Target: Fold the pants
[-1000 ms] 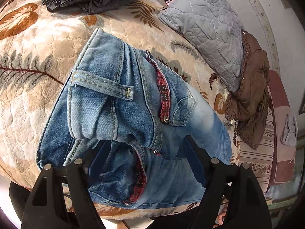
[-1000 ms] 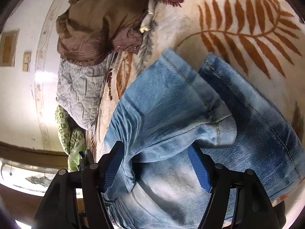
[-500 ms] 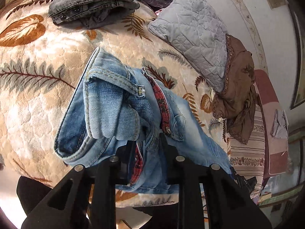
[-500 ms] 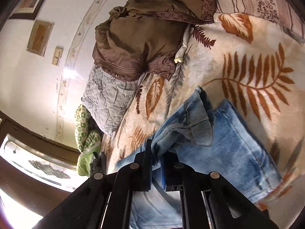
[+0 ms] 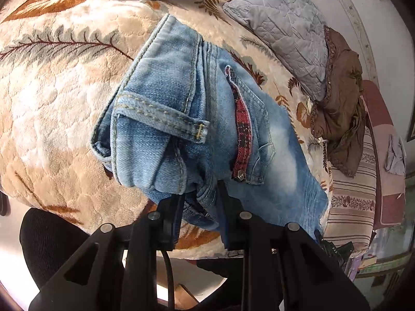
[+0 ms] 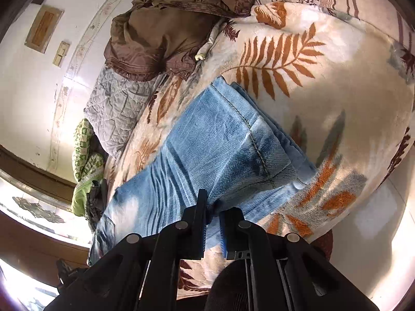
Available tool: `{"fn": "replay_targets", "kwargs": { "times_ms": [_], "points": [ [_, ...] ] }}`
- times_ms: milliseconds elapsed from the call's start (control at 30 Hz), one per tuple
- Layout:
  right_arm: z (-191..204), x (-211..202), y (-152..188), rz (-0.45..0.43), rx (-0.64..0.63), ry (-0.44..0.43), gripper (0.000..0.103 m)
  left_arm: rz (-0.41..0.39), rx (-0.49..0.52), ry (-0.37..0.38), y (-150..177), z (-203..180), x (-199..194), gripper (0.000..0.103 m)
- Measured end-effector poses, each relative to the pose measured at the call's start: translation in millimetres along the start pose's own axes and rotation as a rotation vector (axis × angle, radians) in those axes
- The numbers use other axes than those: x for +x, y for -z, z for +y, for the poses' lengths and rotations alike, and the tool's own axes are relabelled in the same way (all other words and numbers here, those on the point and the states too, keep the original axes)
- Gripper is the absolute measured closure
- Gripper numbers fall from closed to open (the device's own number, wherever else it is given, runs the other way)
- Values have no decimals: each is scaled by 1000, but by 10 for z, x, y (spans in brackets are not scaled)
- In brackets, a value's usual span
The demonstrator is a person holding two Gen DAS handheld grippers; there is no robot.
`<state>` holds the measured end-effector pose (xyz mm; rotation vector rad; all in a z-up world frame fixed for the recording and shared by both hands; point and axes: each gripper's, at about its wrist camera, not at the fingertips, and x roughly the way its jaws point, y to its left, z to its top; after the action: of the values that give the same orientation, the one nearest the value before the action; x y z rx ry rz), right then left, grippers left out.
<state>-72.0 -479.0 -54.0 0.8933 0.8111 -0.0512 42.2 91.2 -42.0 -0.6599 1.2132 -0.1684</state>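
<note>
Gripping jeans (image 5: pixel 207 119) | left tongs (image 5: pixel 199 199) clamp waistband | right tongs (image 6: pixel 212 207) clamp leg end

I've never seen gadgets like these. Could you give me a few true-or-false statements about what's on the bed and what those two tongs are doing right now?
1. The left tongs are clamped on the waist end of the blue jeans. True.
2. The right tongs hang wide open above the bed. False: they are shut on the leg end of the jeans.
3. A red plaid strip shows on the jeans. True.
4. The leaf-patterned blanket under the jeans is plain grey. False: it is cream with orange and grey leaves.
5. A brown garment lies near a grey quilted pillow. True.
</note>
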Motion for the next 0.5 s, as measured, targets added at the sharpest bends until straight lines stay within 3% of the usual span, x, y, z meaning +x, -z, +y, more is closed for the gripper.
{"fn": "replay_targets", "kwargs": {
  "times_ms": [67, 167, 233, 300, 333, 433, 500],
  "points": [
    [-131, 115, 49, 40, 37, 49, 90, 25, -25, -8, 2, 90, 90, 79],
    [-242, 92, 98, 54, 89, 26, 85, 45, -5, 44, 36, 136, -37, 78],
    [-206, -72, 70, 40, 57, 81, 70, 32, 68, 90, 107, 126, -284, 76],
    [-194, -340, 14, -22, 25, 131, 69, 0, 130, 134, 156, 124, -564, 68],
    [-180, -485, -25, -62, 11, 171, 66, -34, 148, 141, 150, 130, -704, 57],
    [29, -714, -182, -136, -78, 218, 55, -155, 177, 76, -76, 103, -975, 35],
    [324, -627, -289, -120, -155, 173, 50, -177, 153, 39, -365, 115, -956, 33]
  ]
}}
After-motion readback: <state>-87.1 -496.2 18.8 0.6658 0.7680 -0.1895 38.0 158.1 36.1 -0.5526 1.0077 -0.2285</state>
